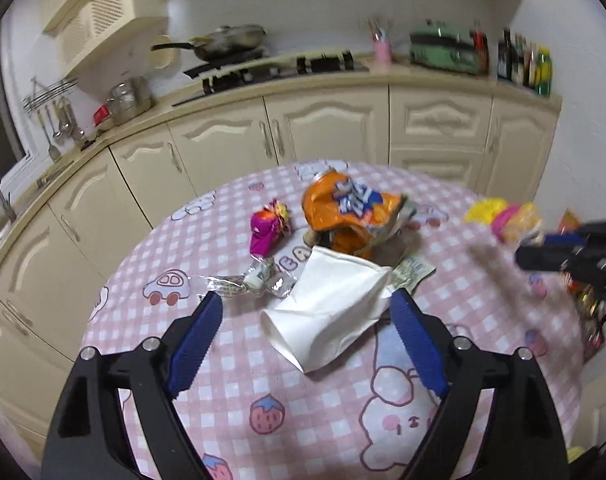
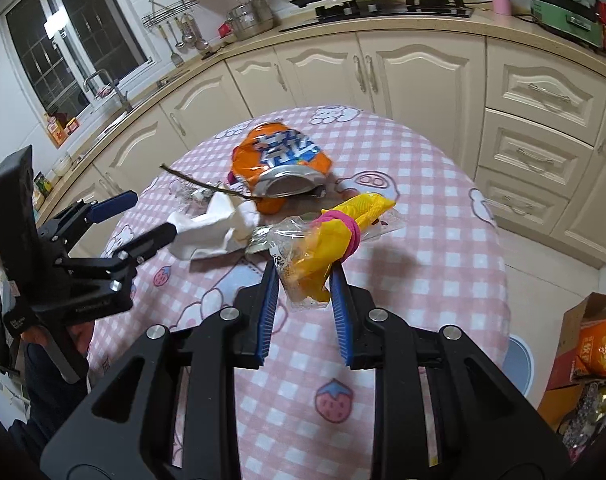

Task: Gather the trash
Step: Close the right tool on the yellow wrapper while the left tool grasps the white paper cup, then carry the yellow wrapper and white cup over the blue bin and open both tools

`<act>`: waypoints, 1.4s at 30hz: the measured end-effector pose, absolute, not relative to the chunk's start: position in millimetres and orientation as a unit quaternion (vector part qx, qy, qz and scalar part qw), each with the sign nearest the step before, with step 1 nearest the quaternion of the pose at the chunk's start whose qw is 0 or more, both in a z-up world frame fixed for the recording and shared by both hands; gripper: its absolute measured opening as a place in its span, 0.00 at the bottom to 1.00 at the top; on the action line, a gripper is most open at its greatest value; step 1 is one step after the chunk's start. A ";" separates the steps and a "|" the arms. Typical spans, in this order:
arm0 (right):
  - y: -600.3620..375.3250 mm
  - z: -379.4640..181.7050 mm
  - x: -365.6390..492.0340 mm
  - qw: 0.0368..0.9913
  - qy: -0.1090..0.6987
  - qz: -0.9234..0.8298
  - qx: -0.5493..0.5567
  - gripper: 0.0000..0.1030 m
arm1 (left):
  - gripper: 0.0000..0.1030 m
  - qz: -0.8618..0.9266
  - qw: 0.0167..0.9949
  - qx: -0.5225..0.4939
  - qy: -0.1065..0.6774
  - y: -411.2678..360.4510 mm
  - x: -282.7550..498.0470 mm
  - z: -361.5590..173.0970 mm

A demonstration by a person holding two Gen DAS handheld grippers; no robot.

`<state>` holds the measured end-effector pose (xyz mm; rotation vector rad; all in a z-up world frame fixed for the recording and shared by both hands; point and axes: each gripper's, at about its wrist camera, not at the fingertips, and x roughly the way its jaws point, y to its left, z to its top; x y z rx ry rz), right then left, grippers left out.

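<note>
A crushed white paper cup [image 1: 331, 304] lies on the pink checked table [image 1: 263, 380] between the fingers of my left gripper [image 1: 305, 300], which is open around it. Behind it lie a crushed orange can [image 1: 343, 208], a magenta wrapper [image 1: 269, 228] and clear crumpled plastic [image 1: 255, 280]. My right gripper [image 2: 303, 268] is shut on a yellow wrapper bundle with a pink band [image 2: 335, 236], held above the table; it shows blurred at the right in the left wrist view [image 1: 507, 216]. The left gripper [image 2: 151, 216] and cup [image 2: 215, 228] also show in the right wrist view.
Cream kitchen cabinets [image 1: 327, 128] and a counter with a stove [image 1: 279, 70] curve behind the table. A cardboard box with orange packaging [image 2: 591, 344] stands on the floor at the right. A thin twig [image 2: 207, 186] lies by the can [image 2: 283, 160].
</note>
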<state>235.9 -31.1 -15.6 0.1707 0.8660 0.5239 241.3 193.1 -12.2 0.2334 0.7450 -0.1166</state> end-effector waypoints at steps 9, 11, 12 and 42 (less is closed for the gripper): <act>-32.6 -26.5 246.6 0.864 0.429 0.246 0.089 0.26 | 0.82 -0.082 0.883 0.093 0.452 191.9 290.9 -60.7; -33.7 -28.1 248.2 0.864 0.430 0.246 0.090 0.26 | 0.67 -0.092 0.880 0.070 0.461 197.2 294.9 -67.7; -33.8 -28.8 249.5 0.864 0.430 0.245 0.091 0.26 | 0.65 -0.094 0.882 0.062 0.457 201.2 294.2 -67.9; -78.2 -30.2 210.4 0.867 0.424 0.239 0.105 0.26 | 0.63 -0.047 0.919 -0.009 0.391 181.7 197.6 -29.9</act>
